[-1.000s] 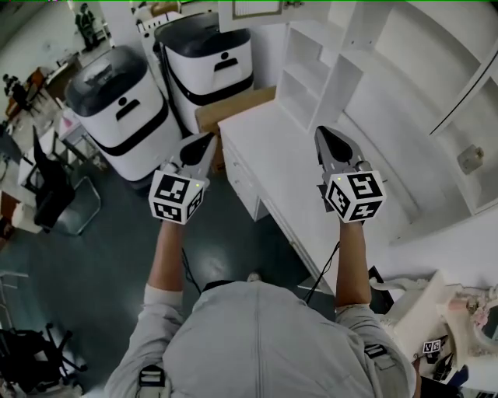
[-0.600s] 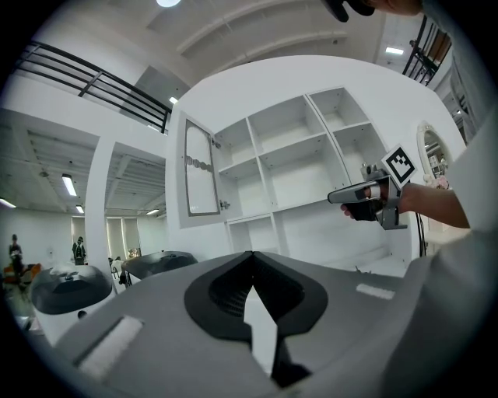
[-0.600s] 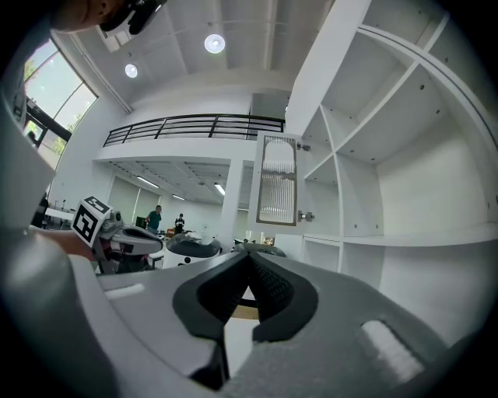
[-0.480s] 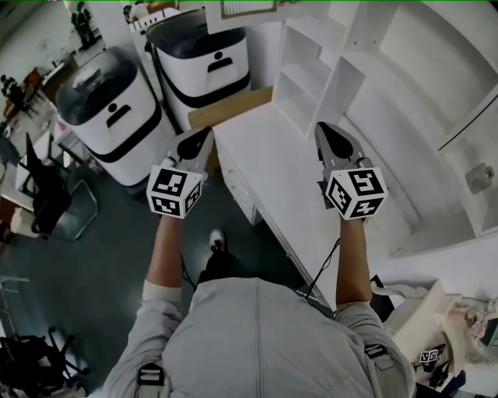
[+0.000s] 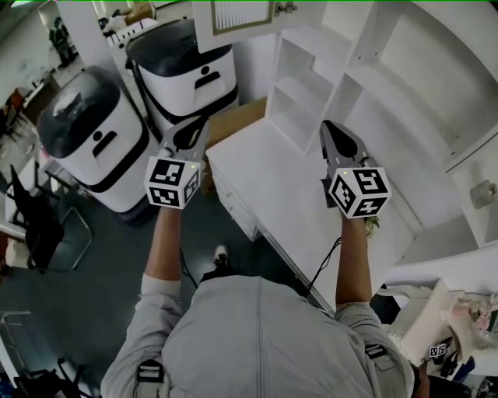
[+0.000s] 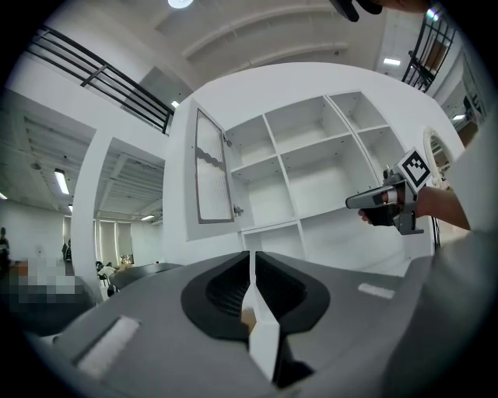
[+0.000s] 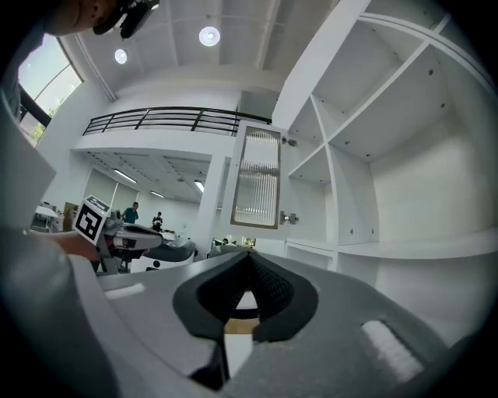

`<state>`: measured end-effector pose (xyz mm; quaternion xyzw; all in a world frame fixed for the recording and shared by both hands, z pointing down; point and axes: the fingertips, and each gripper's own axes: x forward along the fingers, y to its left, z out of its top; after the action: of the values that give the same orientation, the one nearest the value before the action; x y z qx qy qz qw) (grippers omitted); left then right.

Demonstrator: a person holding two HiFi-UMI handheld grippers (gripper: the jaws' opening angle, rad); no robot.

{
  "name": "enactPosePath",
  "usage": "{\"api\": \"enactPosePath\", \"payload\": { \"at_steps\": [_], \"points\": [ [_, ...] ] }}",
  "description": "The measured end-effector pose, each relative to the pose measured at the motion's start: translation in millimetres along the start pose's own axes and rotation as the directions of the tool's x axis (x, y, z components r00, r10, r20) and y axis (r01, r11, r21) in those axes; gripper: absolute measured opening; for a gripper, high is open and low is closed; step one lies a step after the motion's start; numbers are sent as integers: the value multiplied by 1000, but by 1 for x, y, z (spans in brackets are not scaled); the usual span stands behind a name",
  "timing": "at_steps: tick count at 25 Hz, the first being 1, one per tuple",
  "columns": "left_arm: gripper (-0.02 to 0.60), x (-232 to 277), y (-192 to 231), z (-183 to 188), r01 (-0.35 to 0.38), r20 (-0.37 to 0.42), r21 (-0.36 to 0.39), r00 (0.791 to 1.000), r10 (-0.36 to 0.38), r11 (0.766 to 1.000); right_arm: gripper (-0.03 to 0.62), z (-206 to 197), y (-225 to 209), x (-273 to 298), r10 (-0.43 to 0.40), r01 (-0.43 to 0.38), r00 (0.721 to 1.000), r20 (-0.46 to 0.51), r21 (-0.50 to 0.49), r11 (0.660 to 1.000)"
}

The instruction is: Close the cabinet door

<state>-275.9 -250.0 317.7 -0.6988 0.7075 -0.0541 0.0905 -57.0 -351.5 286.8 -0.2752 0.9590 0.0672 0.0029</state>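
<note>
The cabinet door [image 5: 241, 15] is white with a ribbed glass panel and stands swung open at the left end of the white shelf unit [image 5: 366, 85]. It also shows in the left gripper view as the door [image 6: 212, 177] and in the right gripper view as the door [image 7: 258, 177]. My left gripper [image 5: 198, 124] is held level over the counter's left end, short of the door; its jaws are opening, a thin slit shows, and nothing is between them. My right gripper [image 5: 327, 126] points at the open shelves, shut and empty.
Two white-and-black machines [image 5: 85, 132] [image 5: 187, 62] stand on the floor to the left. A cardboard box [image 5: 233, 120] sits between them and the white counter [image 5: 272, 186]. A black chair [image 5: 31, 218] is far left. Clutter lies at bottom right.
Both grippers have moved forward towards the shelf unit and the open door. The person has stepped along with them. The left jaws now show a thin gap.
</note>
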Motion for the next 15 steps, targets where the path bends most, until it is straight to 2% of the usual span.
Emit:
{"api": "enactPosePath", "payload": {
  "at_steps": [8, 15],
  "points": [
    [62, 61, 69, 7, 49, 36, -14, 998, -49, 999, 2, 12, -8, 53, -101, 101, 995, -2, -4, 995],
    [134, 115, 130, 24, 89, 65, -5, 994, -88, 996, 2, 21, -6, 93, -158, 158, 987, -2, -19, 987]
  ]
}}
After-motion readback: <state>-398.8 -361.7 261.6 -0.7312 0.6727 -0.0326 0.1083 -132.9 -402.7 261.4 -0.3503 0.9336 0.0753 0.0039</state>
